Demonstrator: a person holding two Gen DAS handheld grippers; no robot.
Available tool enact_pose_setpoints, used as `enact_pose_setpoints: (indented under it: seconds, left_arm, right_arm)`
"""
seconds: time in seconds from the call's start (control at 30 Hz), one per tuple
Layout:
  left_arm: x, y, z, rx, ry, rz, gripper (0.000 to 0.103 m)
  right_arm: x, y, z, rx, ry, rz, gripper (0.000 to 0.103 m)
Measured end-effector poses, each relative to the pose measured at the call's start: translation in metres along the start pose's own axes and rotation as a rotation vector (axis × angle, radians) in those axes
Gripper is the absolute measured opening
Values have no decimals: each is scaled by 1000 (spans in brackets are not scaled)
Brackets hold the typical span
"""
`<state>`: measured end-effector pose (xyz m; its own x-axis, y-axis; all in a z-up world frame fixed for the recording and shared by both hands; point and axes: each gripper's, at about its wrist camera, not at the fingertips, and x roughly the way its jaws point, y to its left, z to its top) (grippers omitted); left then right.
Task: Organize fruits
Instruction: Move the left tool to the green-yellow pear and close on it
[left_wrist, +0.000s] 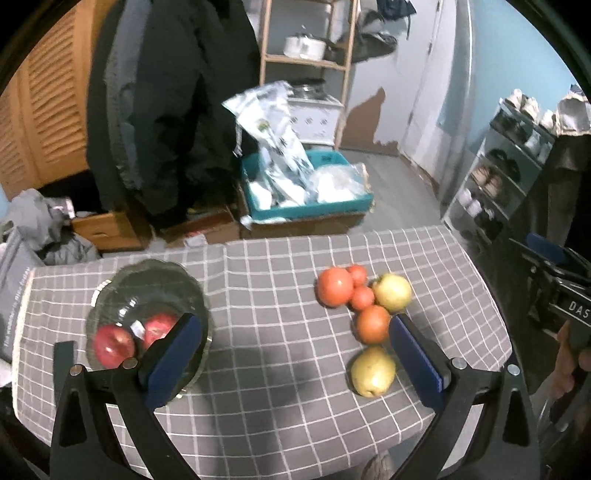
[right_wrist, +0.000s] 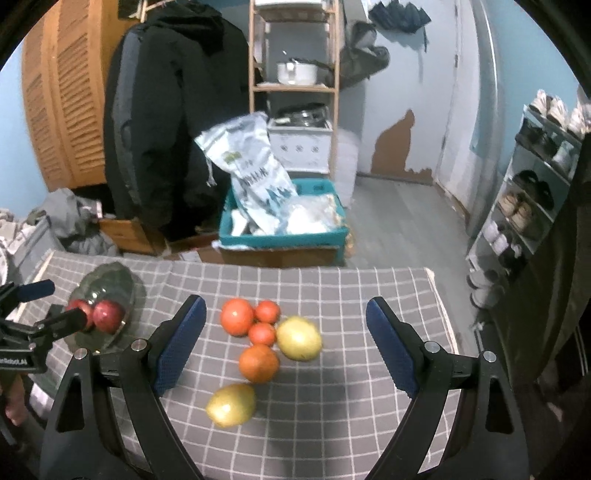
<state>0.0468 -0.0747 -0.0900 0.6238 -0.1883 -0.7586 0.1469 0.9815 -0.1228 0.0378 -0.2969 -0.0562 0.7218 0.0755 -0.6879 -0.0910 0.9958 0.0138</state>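
A dark glass bowl (left_wrist: 155, 284) on the table's left holds two red apples (left_wrist: 112, 345); the bowl also shows in the right wrist view (right_wrist: 107, 284). A cluster of orange-red fruits (left_wrist: 336, 286) (right_wrist: 236, 316), a yellow-green apple (left_wrist: 393, 291) (right_wrist: 299, 338) and a yellow pear (left_wrist: 371, 371) (right_wrist: 231, 404) lie at mid-right. My left gripper (left_wrist: 295, 350) is open and empty above the cloth between bowl and fruits. My right gripper (right_wrist: 286, 343) is open and empty, spanning the fruit cluster from above.
A grey checked cloth (left_wrist: 266, 266) covers the table. Beyond its far edge stand a teal crate of bags (left_wrist: 306, 184), a hanging black coat (left_wrist: 166, 103) and a wooden shelf (left_wrist: 306, 55). A shoe rack (right_wrist: 524, 206) is at right.
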Motion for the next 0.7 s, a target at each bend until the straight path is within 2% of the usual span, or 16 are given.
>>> enact_pose_setpoints:
  seconds: [0.27,0.7]
  left_arm:
    - [38,-13,-13,8,82,-6,102]
    - [95,-39,-37,52,200,-15,102]
  right_arm:
    - [31,-19,-24,29,93,-41,88]
    - [70,-41,-55,65,243,-57,88]
